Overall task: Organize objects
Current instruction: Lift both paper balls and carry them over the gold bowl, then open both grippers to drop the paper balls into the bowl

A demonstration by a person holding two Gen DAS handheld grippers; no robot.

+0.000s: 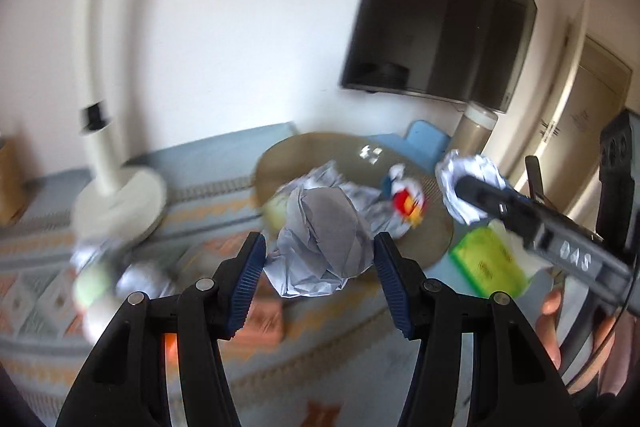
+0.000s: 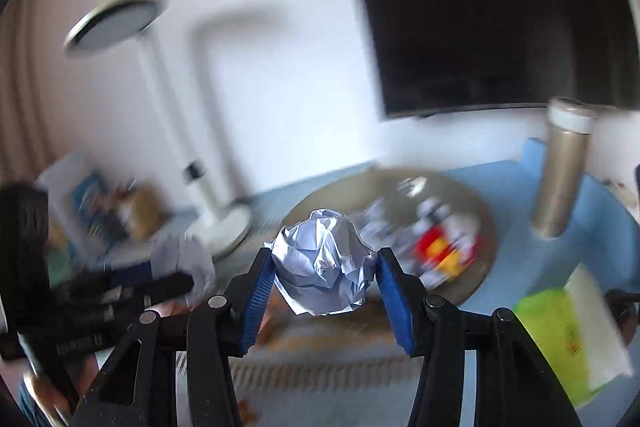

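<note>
We hold a crumpled paper ball (image 1: 320,243) clamped in the left gripper (image 1: 320,267), another paper wad (image 2: 324,263) in the right gripper (image 2: 324,281); both hang just short of the round tray (image 1: 348,147), right one nearer.

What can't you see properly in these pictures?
- Right wrist view: the red and yellow thing on the round tray is smeared by motion blur; what it is cannot be told.
- Right wrist view: the boxes at the left are blurred, print unreadable.
- Left wrist view: the lamp has its head cut off by the top edge.
- Left wrist view: the paper ball in the left gripper hides part of the tray behind it.
</note>
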